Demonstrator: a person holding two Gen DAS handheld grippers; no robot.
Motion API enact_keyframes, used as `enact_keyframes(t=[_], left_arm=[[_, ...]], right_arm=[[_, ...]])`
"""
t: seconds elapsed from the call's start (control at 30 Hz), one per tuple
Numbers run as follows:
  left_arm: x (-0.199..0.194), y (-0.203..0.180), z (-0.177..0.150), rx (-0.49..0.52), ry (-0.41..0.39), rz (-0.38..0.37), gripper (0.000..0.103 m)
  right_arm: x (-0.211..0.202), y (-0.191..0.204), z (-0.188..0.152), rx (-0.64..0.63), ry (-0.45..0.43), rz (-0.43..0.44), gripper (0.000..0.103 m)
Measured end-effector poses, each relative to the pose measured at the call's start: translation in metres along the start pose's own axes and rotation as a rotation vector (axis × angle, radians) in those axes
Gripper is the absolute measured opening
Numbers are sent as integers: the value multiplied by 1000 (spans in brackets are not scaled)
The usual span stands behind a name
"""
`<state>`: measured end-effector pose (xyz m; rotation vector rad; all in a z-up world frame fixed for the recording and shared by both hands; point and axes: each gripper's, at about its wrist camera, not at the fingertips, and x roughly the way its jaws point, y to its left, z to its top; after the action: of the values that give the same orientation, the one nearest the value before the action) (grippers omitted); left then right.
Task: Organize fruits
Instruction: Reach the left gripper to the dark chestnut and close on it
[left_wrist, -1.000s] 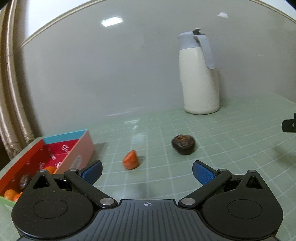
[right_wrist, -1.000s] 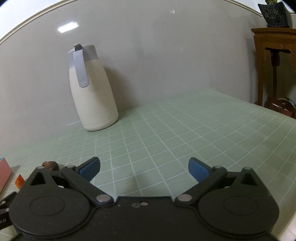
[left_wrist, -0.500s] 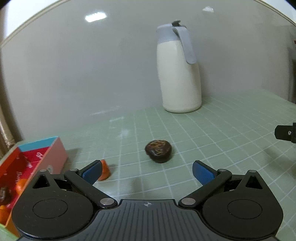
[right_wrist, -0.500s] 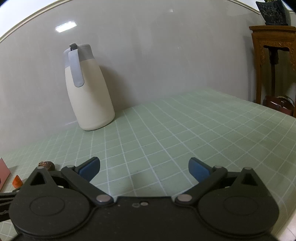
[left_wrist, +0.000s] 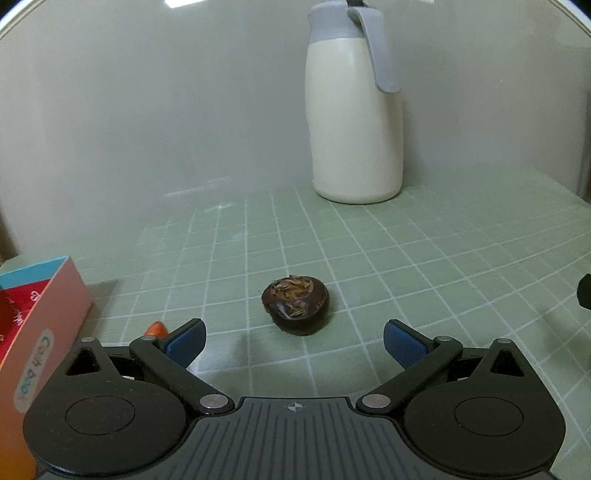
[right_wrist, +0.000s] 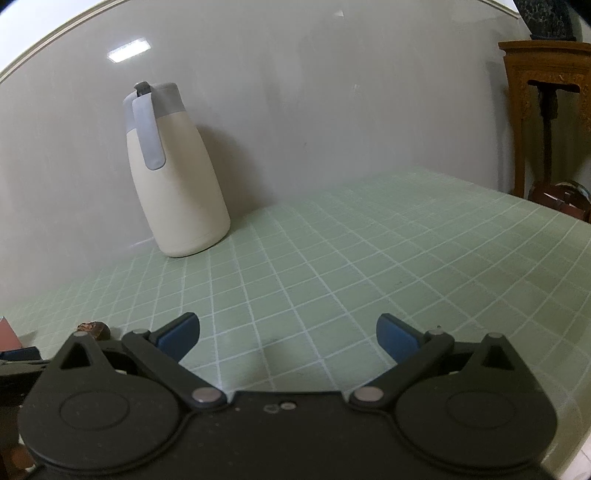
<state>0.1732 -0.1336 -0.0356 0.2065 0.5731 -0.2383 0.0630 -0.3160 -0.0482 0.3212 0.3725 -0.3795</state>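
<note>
The worktop (left_wrist: 424, 266) is covered with a pale green gridded mat and runs back to a plain grey wall (left_wrist: 147, 110). A cream jug (left_wrist: 356, 122) with a grey lid and handle stands upright on the worktop at the foot of the wall; the right wrist view shows the same jug (right_wrist: 177, 192) to its left, with a wooden stand (right_wrist: 546, 110) beyond the worktop's far right edge. A box (left_wrist: 44, 325) with a pink outer wall, blue rim and red lining sits at the left edge of the left wrist view; its contents cannot be made out. The left gripper (left_wrist: 293, 338) is low over the worktop with its blue-padded jaws spread wide and nothing between them. The right gripper (right_wrist: 286, 332) is likewise spread wide and empty, over bare mat. A dark brown fruit (left_wrist: 295, 309), with a rough, flaky tan patch on top, rests on the mat just ahead of the left gripper, roughly centred on the gap between the jaws and touching neither. An orange fruit (left_wrist: 157, 328) lies near the box, mostly hidden behind the left gripper's left finger (left_wrist: 184, 339). In the right wrist view the dark fruit (right_wrist: 92, 329) shows only partly at the far left.
</note>
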Motion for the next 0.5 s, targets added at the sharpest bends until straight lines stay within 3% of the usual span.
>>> enact_keyframes(t=[0.13,0.2,0.23,0.5], left_arm=[[8,-4,5,6,6,-6,100],[10,-4,5,8,20,-13,86],[13,-3,6,4,35,-24,84],[23,-2,8,-13,59,-35,82]], right_arm=[[0,1,0,3,2,5,102],[1,0,0,5,6,7,103],[1,1,0,7,9,9,103],[4,0,1,15,19,19,103]])
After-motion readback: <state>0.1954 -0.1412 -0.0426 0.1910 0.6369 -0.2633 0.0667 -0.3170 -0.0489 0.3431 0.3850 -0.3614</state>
